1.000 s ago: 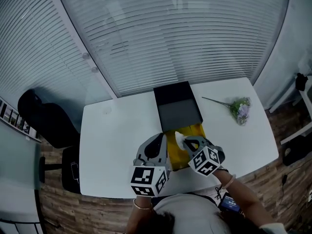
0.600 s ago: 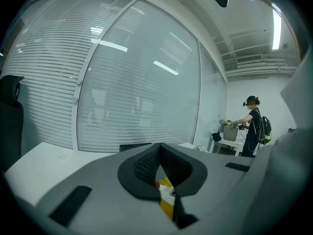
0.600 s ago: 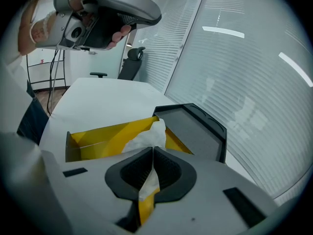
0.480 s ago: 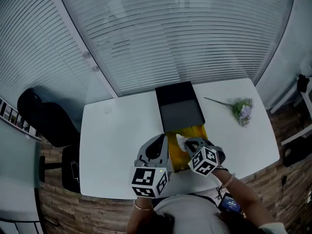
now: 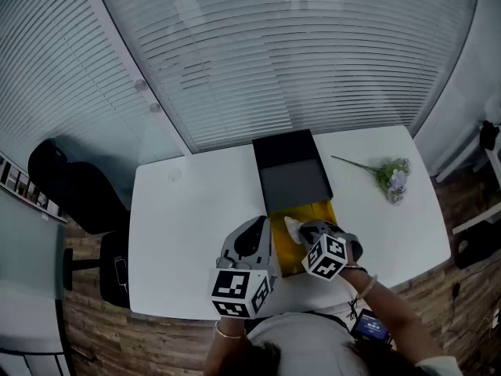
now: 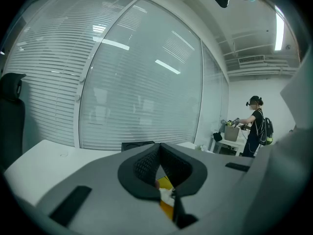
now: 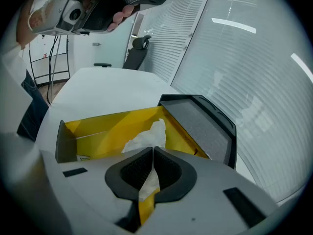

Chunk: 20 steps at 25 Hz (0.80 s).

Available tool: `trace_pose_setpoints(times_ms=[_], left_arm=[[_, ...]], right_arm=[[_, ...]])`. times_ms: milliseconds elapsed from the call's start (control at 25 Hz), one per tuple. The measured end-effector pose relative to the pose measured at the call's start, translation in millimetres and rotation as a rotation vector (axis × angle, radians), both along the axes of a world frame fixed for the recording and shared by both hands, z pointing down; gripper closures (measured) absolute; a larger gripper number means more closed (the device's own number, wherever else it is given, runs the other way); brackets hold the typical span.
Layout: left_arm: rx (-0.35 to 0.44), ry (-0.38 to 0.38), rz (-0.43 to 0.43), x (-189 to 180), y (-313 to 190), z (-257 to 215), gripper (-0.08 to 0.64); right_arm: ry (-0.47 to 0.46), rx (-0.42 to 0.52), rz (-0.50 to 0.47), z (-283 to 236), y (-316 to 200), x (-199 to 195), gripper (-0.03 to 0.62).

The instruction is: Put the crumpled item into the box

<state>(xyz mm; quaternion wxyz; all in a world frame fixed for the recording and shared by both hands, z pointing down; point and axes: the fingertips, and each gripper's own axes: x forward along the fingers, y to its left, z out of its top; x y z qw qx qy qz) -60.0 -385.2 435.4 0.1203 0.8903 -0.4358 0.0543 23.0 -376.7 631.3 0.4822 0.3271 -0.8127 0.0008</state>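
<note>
Over the open yellow-lined black box (image 5: 319, 213) on the white counter (image 5: 188, 210), the right claw (image 7: 152, 155) pinches the crumpled white paper (image 7: 146, 137). Just beside it, the left claw (image 5: 253, 233) is closed and empty.

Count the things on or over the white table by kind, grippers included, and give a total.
Open box: 1
Crumpled paper: 1
Flower bunch: 1
Grippers: 2, the left gripper and the right gripper
Total: 5
</note>
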Motion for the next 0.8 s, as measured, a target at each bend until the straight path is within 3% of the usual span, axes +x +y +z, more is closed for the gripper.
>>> trace_pose_setpoints(times_ms=[800], left_arm=[[-0.015,-0.006,0.009,1.7,-1.5,5.8,0.545]], right_arm=[[-0.032,-0.049,0.026,5.3,-4.7,1.7,0.512]])
